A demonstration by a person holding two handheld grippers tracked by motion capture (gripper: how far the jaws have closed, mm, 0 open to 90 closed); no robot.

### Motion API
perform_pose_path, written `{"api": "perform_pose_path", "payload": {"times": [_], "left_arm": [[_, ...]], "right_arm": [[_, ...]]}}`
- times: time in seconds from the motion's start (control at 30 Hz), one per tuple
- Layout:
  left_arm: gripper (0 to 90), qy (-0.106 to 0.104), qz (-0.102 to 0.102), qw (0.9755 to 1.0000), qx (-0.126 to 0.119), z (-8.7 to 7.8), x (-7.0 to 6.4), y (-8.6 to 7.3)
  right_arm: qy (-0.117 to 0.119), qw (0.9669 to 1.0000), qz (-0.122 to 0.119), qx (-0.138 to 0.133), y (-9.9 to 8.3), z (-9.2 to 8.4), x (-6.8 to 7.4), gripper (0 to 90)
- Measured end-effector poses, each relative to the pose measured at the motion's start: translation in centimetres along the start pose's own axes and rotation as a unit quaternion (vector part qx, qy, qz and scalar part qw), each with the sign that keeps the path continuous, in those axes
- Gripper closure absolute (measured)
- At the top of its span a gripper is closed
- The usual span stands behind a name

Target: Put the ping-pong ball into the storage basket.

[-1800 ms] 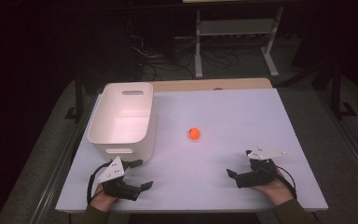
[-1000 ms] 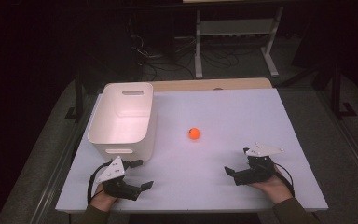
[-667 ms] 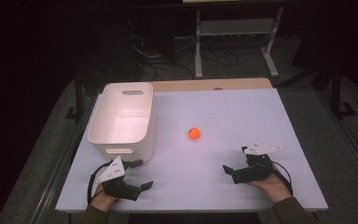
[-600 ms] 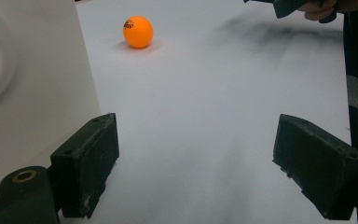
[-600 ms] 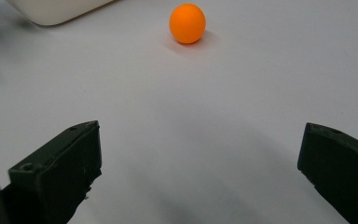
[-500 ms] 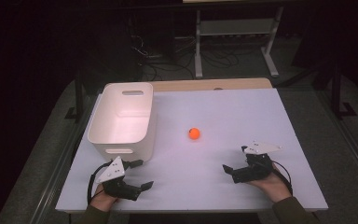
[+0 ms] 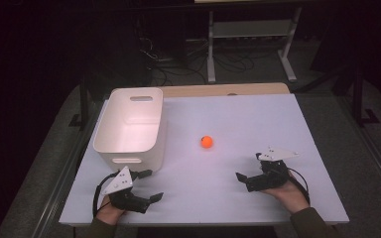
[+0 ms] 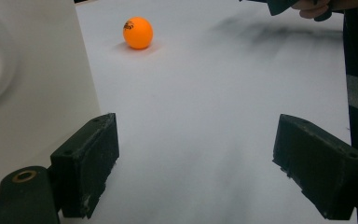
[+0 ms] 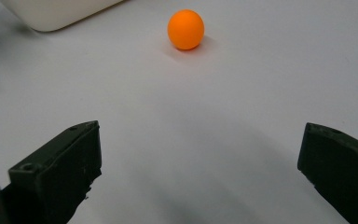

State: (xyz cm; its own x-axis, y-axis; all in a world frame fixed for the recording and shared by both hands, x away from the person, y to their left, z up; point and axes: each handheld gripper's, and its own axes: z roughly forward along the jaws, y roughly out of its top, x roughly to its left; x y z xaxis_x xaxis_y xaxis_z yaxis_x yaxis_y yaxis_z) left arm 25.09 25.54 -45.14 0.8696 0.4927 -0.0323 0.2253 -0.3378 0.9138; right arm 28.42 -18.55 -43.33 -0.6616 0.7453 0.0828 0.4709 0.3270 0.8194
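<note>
Here we see a plain orange ball [image 7: 207, 142], round, no long axis. Both our grippers, left gripper [image 7: 149, 186] and right gripper [image 7: 248, 171], are spread wide, gripping nothing.

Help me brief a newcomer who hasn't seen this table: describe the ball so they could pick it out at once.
Start at the white table, with a white bin standing at its left. To the right of the bin, apart from it, a small ball sits alone on the bare surface. It is the only round, bright orange thing there, and it carries a small dark print.
</note>
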Motion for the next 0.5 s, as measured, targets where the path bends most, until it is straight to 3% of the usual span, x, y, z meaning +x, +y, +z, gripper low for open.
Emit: {"api": "perform_pose_path", "payload": {"times": [0.5], "left_arm": [[14.1, 0.000, -0.001, 1.0000, 0.002, 0.01, 0.03, 0.01]], "right_arm": [[0.009, 0.9999, 0.002, 0.008, 0.32, 0.75, 0.02, 0.0]]}}
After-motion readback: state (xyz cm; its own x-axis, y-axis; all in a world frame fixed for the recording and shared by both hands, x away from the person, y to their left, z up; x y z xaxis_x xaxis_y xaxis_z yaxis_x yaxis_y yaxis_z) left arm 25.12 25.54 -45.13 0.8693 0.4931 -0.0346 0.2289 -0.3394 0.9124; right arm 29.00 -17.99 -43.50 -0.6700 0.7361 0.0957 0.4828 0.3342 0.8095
